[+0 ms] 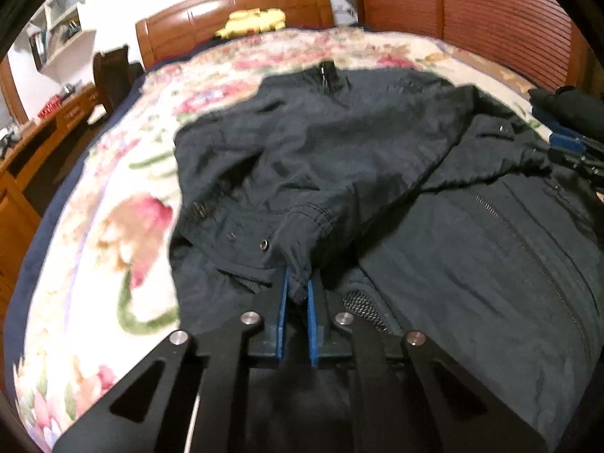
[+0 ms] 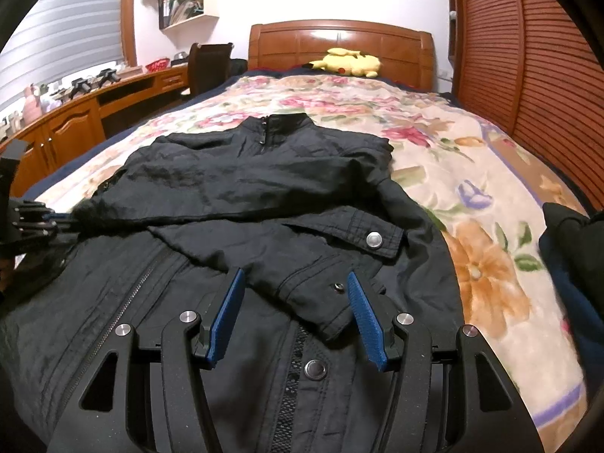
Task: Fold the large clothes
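A dark jacket [image 2: 264, 188] lies spread on a bed with a floral cover [image 2: 472, 173], its collar [image 2: 281, 122] toward the wooden headboard [image 2: 339, 43] and its front zipper [image 2: 124, 302] running down the near part. Both sleeves are folded across the chest. The left claw [image 1: 298, 290] is closed on a sleeve cuff [image 1: 298, 241], with the fabric bunched between its 2 blue pads [image 1: 284, 302]. The right claw [image 2: 296, 283] hovers open over the other sleeve's cuff [image 2: 328, 294], its pads [image 2: 226, 317] standing apart on either side of the cloth without pressing it. A yellow plush toy [image 2: 347, 61] rests against the headboard. A wooden desk [image 2: 75, 120] runs along the wall to the left of the bed.
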Tool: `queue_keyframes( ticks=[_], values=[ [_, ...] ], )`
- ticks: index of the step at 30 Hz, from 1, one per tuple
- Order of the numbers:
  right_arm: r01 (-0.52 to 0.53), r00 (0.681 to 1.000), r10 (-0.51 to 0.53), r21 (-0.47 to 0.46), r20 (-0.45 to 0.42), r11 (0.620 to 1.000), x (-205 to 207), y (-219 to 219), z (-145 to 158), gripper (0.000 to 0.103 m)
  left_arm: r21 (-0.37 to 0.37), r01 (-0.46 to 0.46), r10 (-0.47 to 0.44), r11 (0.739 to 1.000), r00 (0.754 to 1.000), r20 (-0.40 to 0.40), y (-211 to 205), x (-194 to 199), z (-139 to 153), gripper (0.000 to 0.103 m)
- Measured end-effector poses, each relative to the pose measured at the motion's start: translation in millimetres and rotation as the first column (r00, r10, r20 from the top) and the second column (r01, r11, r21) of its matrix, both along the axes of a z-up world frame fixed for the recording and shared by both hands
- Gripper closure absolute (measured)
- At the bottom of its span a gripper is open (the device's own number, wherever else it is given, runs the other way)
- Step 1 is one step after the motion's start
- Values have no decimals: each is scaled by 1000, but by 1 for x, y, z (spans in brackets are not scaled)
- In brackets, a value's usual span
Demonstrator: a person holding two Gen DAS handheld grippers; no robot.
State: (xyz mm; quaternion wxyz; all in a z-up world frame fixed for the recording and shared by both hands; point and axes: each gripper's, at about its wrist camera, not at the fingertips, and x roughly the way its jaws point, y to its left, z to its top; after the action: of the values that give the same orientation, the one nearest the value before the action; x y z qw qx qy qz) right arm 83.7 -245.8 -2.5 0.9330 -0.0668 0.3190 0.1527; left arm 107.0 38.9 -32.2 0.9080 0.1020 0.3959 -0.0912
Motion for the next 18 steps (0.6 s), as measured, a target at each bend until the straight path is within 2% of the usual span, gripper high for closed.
queue_keyframes(
  ticks=[5,12,15,18],
  values=[
    [0,1000,0,0,0,1000,0,0,0,45,-14,-1,2,1000,999,44,3,-21,20,99],
    [1,1000,-1,-3,0,1000,-1,1,0,45,-32,13,-11,999,999,46,1,-45,17,99],
    [1,1000,-1,-3,-1,1000,0,1,0,45,-8,-5,5,1000,999,46,0,-49,14,99],
    [0,1000,0,-4,-1,1000,0,1,-1,45,9,-18,18,1000,999,45,-1,-54,14,93]
  ],
)
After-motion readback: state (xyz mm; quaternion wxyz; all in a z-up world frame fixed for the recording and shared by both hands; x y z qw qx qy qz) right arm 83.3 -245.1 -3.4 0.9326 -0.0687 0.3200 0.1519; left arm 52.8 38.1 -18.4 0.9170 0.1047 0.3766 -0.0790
